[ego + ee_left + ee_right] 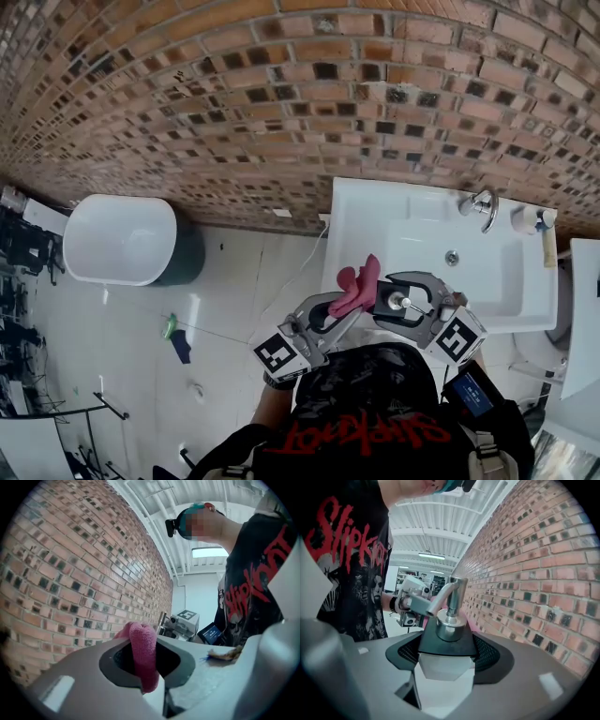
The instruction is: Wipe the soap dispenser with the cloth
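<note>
1. Brick wall (pixel 281 94) and white sink (pixel 375 216) are lying beyond both grippers.
2. Fingers of the right gripper (pixel 386 302) are clamping the soap dispenser (pixel 446 667), pump upright.
3. Fingers of the left gripper (pixel 339 309) are pinching the cloth (pixel 144 653), just beside the dispenser's left.

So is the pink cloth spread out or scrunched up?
Scrunched up. The pink cloth stands bunched in a thick roll, pinched by the fingers of the left gripper.

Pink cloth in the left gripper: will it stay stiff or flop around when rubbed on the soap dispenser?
Probably floppy: the cloth bunches into a soft fold where the left gripper pinches it. Its fuzzy weave suggests it is light and unlikely to slip. It would likely wrap around the soap dispenser rather than push it.
</note>
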{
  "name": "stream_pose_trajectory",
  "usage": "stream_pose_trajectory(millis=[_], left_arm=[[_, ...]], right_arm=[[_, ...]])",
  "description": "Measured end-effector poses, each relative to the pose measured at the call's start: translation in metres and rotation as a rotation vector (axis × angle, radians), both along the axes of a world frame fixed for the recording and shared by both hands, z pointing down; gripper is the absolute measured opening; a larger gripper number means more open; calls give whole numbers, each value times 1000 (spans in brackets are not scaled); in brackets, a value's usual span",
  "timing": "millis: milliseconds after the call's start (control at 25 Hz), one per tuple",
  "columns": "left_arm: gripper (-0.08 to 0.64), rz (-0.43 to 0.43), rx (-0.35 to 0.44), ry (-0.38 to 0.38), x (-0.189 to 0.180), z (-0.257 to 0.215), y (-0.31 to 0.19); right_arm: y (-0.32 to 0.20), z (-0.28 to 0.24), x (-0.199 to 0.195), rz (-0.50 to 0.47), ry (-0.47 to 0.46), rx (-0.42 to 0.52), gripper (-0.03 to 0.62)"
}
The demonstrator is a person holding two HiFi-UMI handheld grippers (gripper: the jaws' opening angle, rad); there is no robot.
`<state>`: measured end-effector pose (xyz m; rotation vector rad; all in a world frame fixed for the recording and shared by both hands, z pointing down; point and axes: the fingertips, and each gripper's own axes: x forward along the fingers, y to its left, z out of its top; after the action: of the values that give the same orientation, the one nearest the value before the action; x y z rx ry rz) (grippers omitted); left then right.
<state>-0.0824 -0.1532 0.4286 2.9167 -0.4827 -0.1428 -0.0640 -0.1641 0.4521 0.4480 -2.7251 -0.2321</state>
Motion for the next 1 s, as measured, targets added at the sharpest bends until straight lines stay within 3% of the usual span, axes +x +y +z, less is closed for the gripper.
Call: stream_pose_trajectory(millis=[120, 560, 760, 1000], left_arm=[[51, -12, -36, -53, 0, 17, -3], [51, -89, -152, -207, -9, 78, -24], [51, -85, -197, -200, -12, 93, -27], [51, -33, -239, -197, -6, 110, -23]], right_arm=[[1, -13, 2, -27, -50, 37, 314], [3, -41, 8, -93, -100, 68, 308], [-7, -49, 13, 88, -298, -155, 307], [-13, -46, 14, 102, -293, -147, 307]])
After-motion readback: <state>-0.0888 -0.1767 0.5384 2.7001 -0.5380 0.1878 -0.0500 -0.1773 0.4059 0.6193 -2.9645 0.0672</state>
